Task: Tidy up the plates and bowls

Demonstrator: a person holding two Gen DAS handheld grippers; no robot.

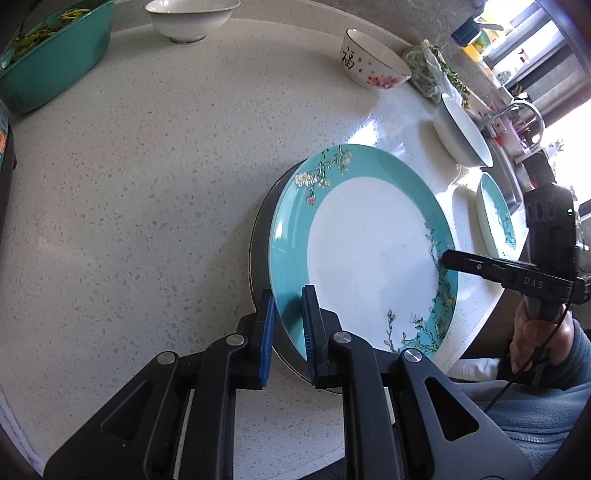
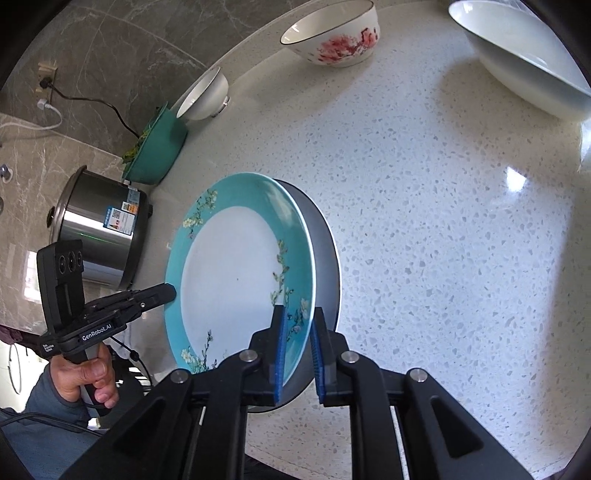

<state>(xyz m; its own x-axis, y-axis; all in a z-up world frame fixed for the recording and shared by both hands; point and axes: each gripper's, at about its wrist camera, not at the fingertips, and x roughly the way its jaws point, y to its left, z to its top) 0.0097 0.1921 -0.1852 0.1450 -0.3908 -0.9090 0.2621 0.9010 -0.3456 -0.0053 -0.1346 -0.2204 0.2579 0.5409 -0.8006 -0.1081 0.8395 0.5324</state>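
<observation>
On the speckled white countertop [image 1: 147, 192], a teal-rimmed plate [image 1: 369, 258] with a white centre and painted blossom branches is held tilted over a dark plate [image 1: 260, 251], whose rim shows just behind and below it. Left gripper [image 1: 289, 325]: its 2 blue-padded fingers are clenched on the teal rim at the plate's near edge, 1 pad on the upper face and 1 beneath. Right gripper [image 2: 298, 354]: clamped in the same way on the opposite rim, over a blossom branch; in the left wrist view it appears as a dark finger reaching onto the rim from the right, with the person's hand [image 1: 535, 343] around its handle. In the right wrist view the teal plate stands edge-on against the dark plate; whether the 2 touch cannot be told.

Surrounding items, all apart from the held plate: a small bowl with pink blossoms and a red character [image 1: 373, 61]; a plain white bowl [image 1: 192, 16] at the far edge; a large white bowl [image 1: 461, 129]; a 2nd teal-patterned dish [image 1: 495, 218] near the counter's right edge; a teal basin holding greens [image 1: 55, 62]; a bag of greens [image 1: 424, 70]; a steel rice cooker [image 2: 99, 225] beside the basin.
</observation>
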